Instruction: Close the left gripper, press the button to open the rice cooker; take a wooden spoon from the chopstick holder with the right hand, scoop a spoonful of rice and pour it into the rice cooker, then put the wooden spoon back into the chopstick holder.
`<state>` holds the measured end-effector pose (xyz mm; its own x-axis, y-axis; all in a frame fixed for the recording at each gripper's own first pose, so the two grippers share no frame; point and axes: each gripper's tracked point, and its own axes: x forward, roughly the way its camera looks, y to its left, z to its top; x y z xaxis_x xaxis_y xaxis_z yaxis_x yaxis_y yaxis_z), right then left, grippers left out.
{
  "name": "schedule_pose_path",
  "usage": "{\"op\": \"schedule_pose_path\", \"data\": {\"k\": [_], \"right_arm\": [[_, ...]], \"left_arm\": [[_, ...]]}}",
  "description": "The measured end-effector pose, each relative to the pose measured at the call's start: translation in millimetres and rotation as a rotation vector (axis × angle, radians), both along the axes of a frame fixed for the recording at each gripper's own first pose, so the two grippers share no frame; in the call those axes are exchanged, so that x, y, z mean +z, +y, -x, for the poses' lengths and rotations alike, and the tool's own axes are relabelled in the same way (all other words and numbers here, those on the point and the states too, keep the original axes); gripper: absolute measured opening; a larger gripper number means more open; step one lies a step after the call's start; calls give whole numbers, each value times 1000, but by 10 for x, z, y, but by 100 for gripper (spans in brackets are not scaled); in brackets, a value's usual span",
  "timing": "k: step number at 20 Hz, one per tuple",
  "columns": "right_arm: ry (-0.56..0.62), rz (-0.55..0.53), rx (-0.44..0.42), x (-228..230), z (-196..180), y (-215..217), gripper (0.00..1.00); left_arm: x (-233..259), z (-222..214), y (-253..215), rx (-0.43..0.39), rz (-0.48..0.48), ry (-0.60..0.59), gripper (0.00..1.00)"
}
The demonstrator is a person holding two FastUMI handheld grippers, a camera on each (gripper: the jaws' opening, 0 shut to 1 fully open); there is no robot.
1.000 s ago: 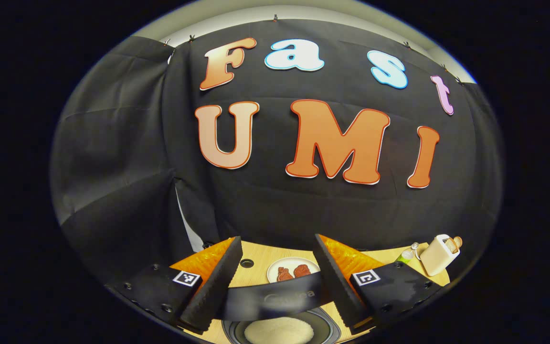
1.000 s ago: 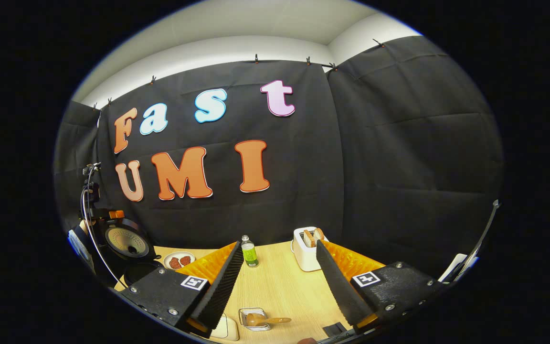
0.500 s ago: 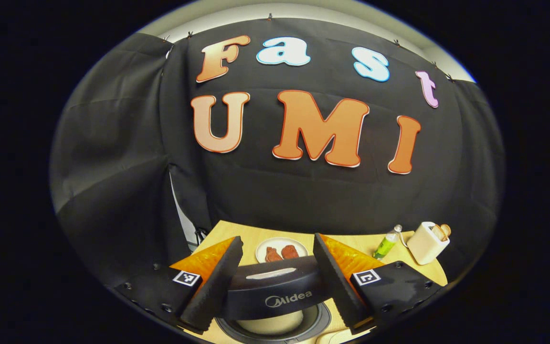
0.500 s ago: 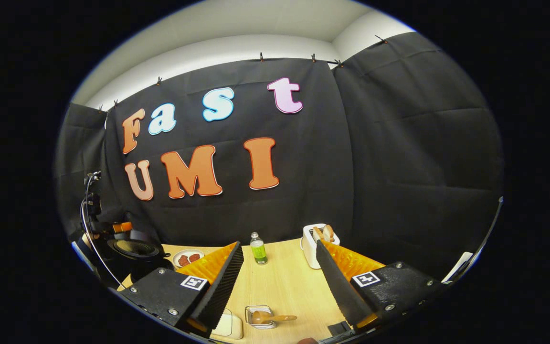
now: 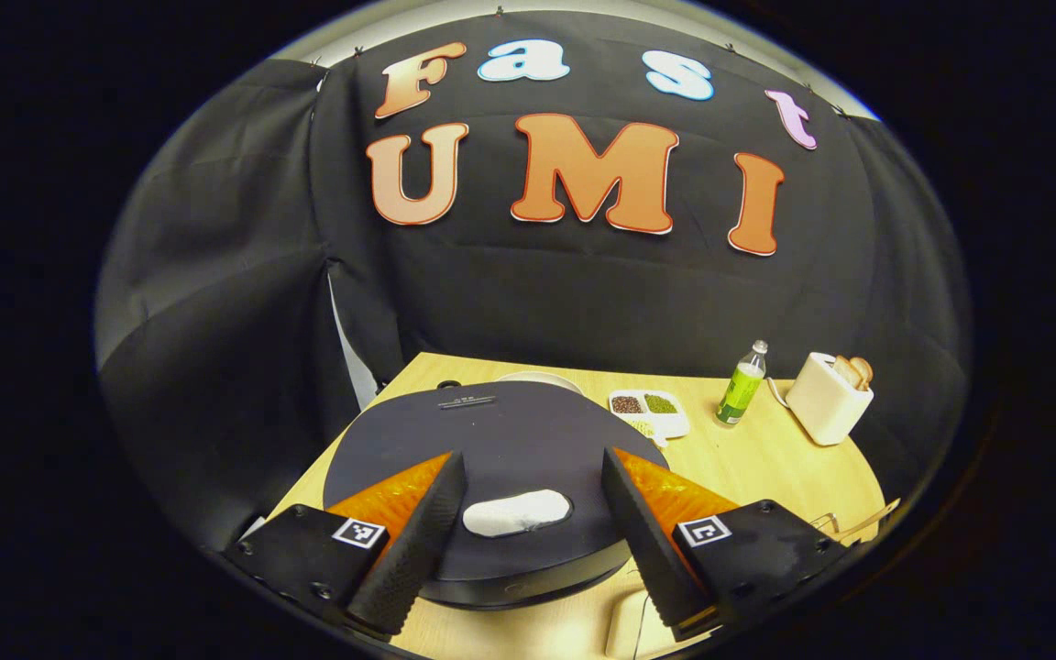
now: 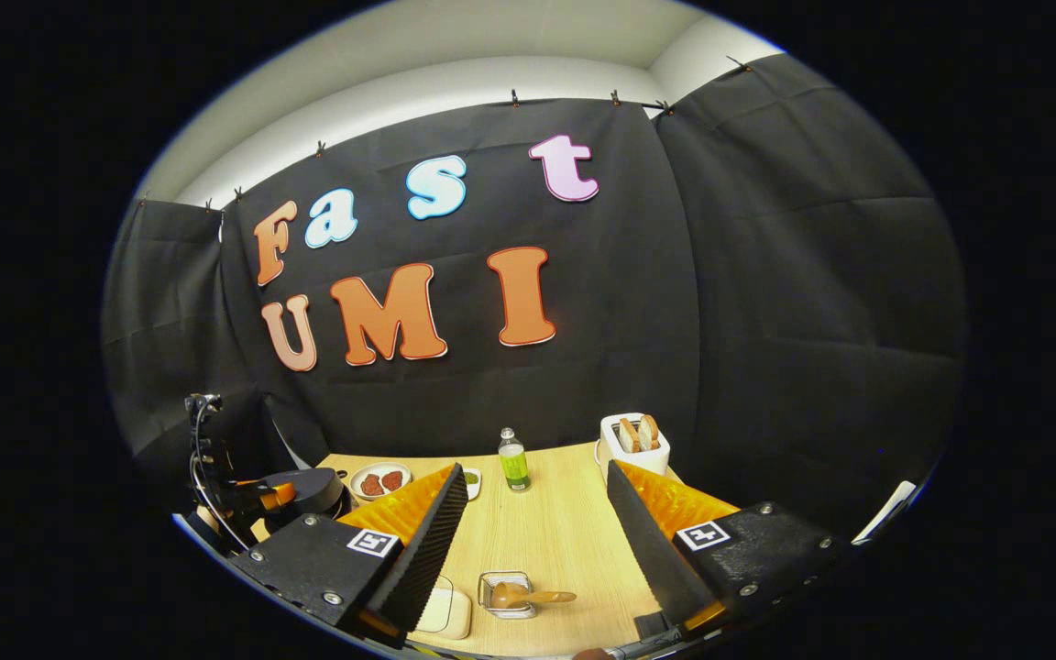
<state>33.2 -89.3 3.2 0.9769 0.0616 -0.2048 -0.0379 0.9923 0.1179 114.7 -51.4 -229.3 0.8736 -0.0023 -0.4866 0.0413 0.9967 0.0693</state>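
Left gripper view: the left hand-held gripper (image 5: 523, 513) is released, its fingers spread wide above the rice cooker (image 5: 491, 458). The cooker sits on the table (image 5: 766, 467) with its dark lid down and flat. A pale oval patch, taken to be the release button (image 5: 517, 511), lies on the lid between the two fingers; neither finger visibly touches it. Beyond the lid stand a divided dish of grains (image 5: 649, 411), a green bottle (image 5: 741, 385) and a toaster (image 5: 829, 400).

Right gripper view: the right hand-held gripper (image 6: 535, 522) is also released and grasps nothing. The wooden spoon (image 6: 528, 598) lies with its bowl in the small wire chopstick holder (image 6: 505, 594) on the table, below and between the fingers, its handle pointing to the right. A plate with two reddish pieces (image 6: 379, 480) stands at the far left, near the other hand-held gripper (image 6: 258, 497) over the cooker.

Step in hand, as a judgement: with the lid down and the spoon in its holder, the task stands either at its opening step or after the spoon's return; the frames do not settle which. If at the opening step, the next move calls for clenching the left fingers together and pressing down squarely on the button
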Motion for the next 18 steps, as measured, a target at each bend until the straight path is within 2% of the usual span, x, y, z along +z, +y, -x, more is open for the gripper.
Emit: {"op": "schedule_pose_path", "data": {"k": [3, 4, 5, 9, 11, 15, 17, 18], "right_arm": [[19, 4, 4, -63, 29, -45, 95], [25, 4, 6, -78, 30, -52, 95], [31, 6, 9, -93, 37, -63, 95], [63, 9, 15, -187, 36, -84, 95], [71, 19, 28, -203, 27, -59, 95], [73, 29, 44, -217, 10, -1, 95], [67, 33, 51, -210, -1, 33, 95], [60, 34, 53, -192, -7, 42, 95]], "left_arm": [[-212, 79, 1, -2, -52, 23, 95], [-265, 95, 13, 4, -60, 29, 100], [-316, 121, 25, 17, -58, 36, 94], [-323, 112, -13, -16, -84, -23, 96], [-424, 176, 10, -7, -64, 6, 100], [-390, 126, -3, -23, -74, -40, 98], [-335, 176, 12, -16, -81, -8, 100], [-313, 238, 32, 1, -86, 18, 96]]}}
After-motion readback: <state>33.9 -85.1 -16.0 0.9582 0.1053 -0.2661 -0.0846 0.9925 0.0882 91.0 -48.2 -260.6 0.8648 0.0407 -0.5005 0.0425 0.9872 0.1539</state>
